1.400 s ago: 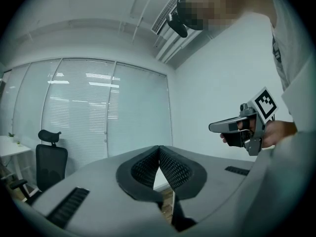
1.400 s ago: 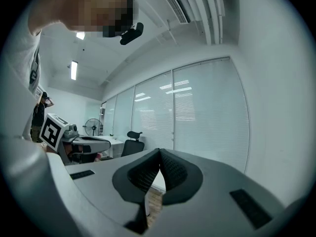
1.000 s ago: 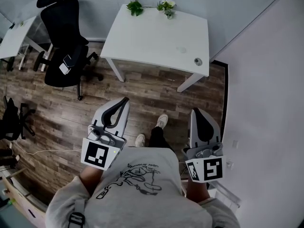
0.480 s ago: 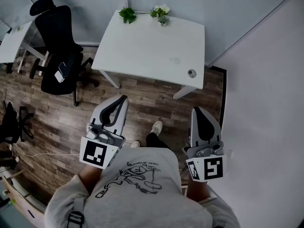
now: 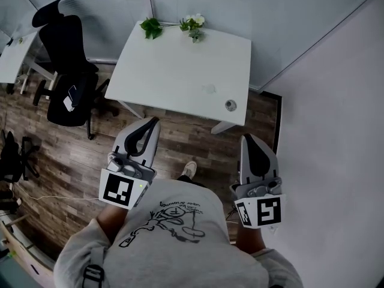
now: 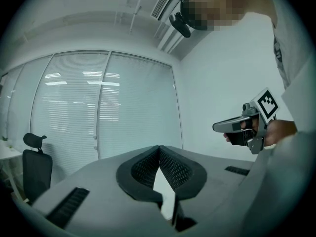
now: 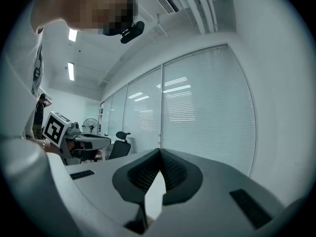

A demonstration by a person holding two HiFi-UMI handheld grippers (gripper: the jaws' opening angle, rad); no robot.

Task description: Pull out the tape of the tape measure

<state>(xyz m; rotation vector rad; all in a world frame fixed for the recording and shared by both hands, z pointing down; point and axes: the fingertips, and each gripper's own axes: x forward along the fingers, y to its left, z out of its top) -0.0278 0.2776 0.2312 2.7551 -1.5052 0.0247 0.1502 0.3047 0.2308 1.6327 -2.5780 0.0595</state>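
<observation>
In the head view a small round grey object (image 5: 230, 105), possibly the tape measure, lies near the front right corner of a white table (image 5: 174, 77). I cannot make out its details. Both grippers are held level in front of the person's body, short of the table. The left gripper (image 5: 155, 120) is shut with nothing between its jaws; its own view shows the tips (image 6: 159, 147) meeting. The right gripper (image 5: 248, 138) is also shut and empty, its tips (image 7: 159, 150) touching in its own view. Each gripper view shows the other gripper out to the side.
Small green plants (image 5: 151, 27) and a flower sprig (image 5: 192, 24) stand at the table's far edge. A black office chair (image 5: 66, 71) stands left of the table, a second desk (image 5: 13, 56) beyond it. A white wall (image 5: 336, 131) runs along the right; blinds cover the glass partition ahead.
The person has walked toward the white table; it has slid nearer and leftward in the head view. Both grippers stayed shut and kept their pose in front of the body.
</observation>
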